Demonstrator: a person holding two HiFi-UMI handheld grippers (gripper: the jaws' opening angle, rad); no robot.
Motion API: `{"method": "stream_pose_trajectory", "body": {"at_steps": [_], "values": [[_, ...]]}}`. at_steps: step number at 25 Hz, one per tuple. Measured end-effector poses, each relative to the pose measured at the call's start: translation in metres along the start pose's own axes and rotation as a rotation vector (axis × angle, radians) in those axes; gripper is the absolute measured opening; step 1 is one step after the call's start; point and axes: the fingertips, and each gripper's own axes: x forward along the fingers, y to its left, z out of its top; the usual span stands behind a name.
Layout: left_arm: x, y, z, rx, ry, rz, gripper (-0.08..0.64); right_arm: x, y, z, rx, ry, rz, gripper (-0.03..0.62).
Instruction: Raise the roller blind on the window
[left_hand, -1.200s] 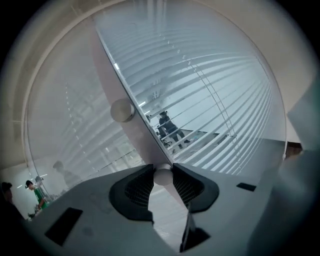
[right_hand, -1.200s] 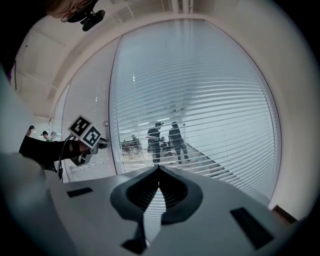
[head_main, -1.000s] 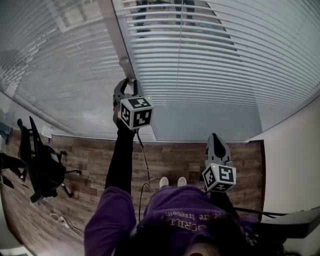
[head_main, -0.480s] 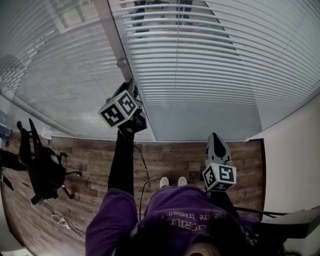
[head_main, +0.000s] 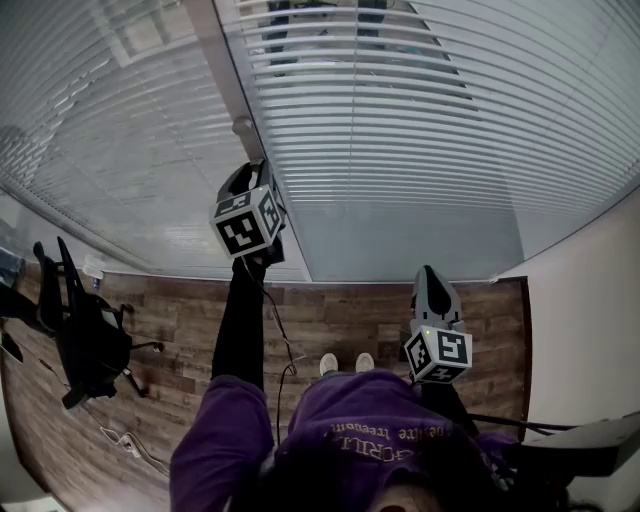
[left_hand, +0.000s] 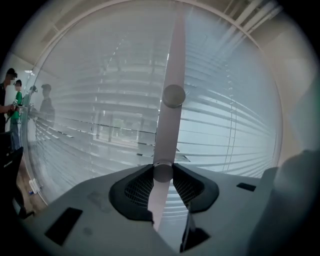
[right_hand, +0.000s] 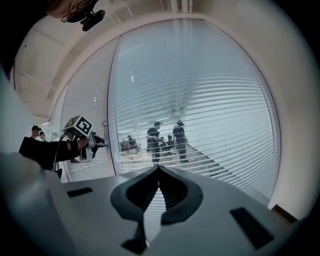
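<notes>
White slatted blinds (head_main: 420, 130) hang behind glass on both sides of a pale upright window post (head_main: 218, 60). The post carries a round knob (head_main: 243, 127) (left_hand: 173, 95). Just below it, my left gripper (head_main: 250, 175) (left_hand: 162, 172) is raised against the post. Its jaws are shut on a second small round knob (left_hand: 162, 169). My right gripper (head_main: 430, 280) (right_hand: 159, 169) hangs low near my chest, shut, with nothing in it. From the right gripper view, the left gripper (right_hand: 95, 142) shows at the post.
A black office chair (head_main: 85, 330) stands on the wooden floor (head_main: 340, 320) at the left, with a cable (head_main: 125, 440) lying near it. A pale wall (head_main: 590, 320) closes the right side. Several people (right_hand: 156, 140) stand beyond the glass.
My left gripper has twisted about its own axis at the post, its marker cube swinging round, and sits slightly higher. The right gripper has not moved.
</notes>
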Motion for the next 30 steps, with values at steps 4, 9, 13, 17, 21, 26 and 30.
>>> {"method": "stream_pose_trajectory", "body": {"at_steps": [4,9,13,17,21,26,30], "values": [[0.001,-0.0003,0.0,0.106,0.024,0.029,0.123,0.0009,0.0012,-0.0005,0.002,0.001,0.005,-0.002],[0.0031,-0.003,-0.0025,0.263,0.057,0.064,0.123,0.0021,0.0002,-0.0032,0.0,-0.005,0.003,-0.002],[0.0034,-0.0037,-0.0053,0.29,0.06,0.069,0.123,0.0023,0.0007,-0.0049,-0.003,-0.006,0.007,-0.002],[0.0005,-0.0044,0.0,0.23,0.027,0.062,0.124,0.0022,0.0007,-0.0035,-0.003,-0.009,0.008,-0.002],[0.0013,-0.0011,0.0001,0.147,0.002,0.052,0.124,0.0027,0.0013,-0.0037,-0.001,-0.007,0.008,-0.002],[-0.0007,0.0002,0.0015,-0.003,0.001,-0.005,0.124,0.0014,0.0011,-0.004,-0.001,-0.005,0.004,-0.002],[-0.0008,0.0001,0.0015,0.026,0.008,0.003,0.124,0.0013,0.0034,-0.0033,-0.006,-0.009,0.012,-0.002]]}}
